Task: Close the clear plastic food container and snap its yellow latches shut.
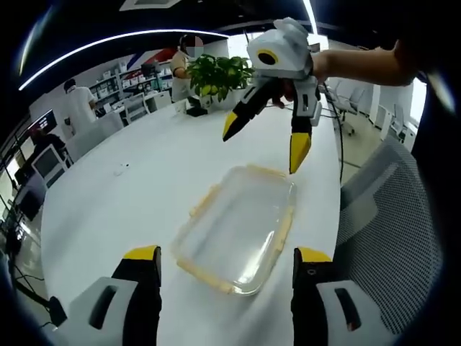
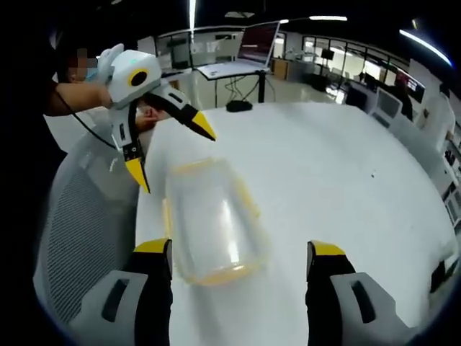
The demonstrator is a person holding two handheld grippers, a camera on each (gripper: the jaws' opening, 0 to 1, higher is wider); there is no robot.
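between the two pairs of tongs, on the white tabletop (image 1: 130,194), lies the clear container (image 1: 238,227) with its yellow latches (image 1: 285,229) along the rim. its long axis runs from one pair to the other. the left tongs (image 1: 225,277) hang spread wide and empty above its near short end; the right tongs (image 2: 239,272) are likewise splayed over the opposite end, gripping nothing. neither looks clearly nearer. the lid seems seated, though the blur makes that uncertain.
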